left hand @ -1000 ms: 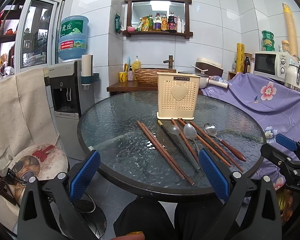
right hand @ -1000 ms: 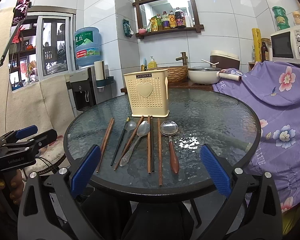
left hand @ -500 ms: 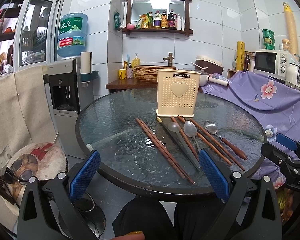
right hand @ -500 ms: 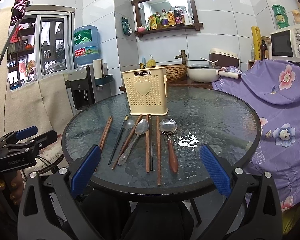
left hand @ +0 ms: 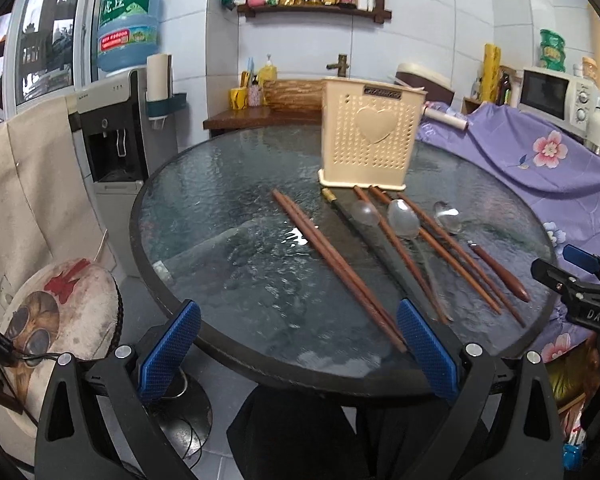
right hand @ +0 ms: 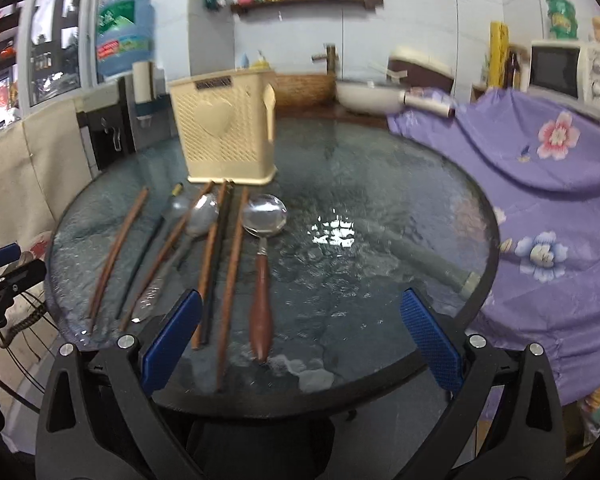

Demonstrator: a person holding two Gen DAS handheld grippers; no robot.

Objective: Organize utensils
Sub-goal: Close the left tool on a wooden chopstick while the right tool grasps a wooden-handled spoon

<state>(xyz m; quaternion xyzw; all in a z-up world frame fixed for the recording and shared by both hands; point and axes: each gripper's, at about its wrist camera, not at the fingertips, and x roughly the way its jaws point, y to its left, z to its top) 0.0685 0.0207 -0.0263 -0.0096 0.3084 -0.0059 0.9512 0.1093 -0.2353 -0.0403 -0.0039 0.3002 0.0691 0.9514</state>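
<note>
Utensils, chopsticks (left hand: 336, 264) and spoons (right hand: 265, 216), lie in a row across the middle of the glass tabletop (left hand: 228, 280), just before the cream holder (left hand: 370, 132) near its far edge. Left gripper (left hand: 298, 350) and right gripper (right hand: 300, 340) hover at the near edge, both spread wide and grasping nothing.

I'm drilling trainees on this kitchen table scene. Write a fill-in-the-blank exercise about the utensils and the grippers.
1. The cream holder on the glass table has a ____ shape on its front.
2. The spoon with the wooden handle lies on the ____, not in the holder.
3. The right hand-held gripper is ____, holding nothing.
4. The left hand-held gripper is ____ as well.

Missing words: heart; table; open; open
</note>
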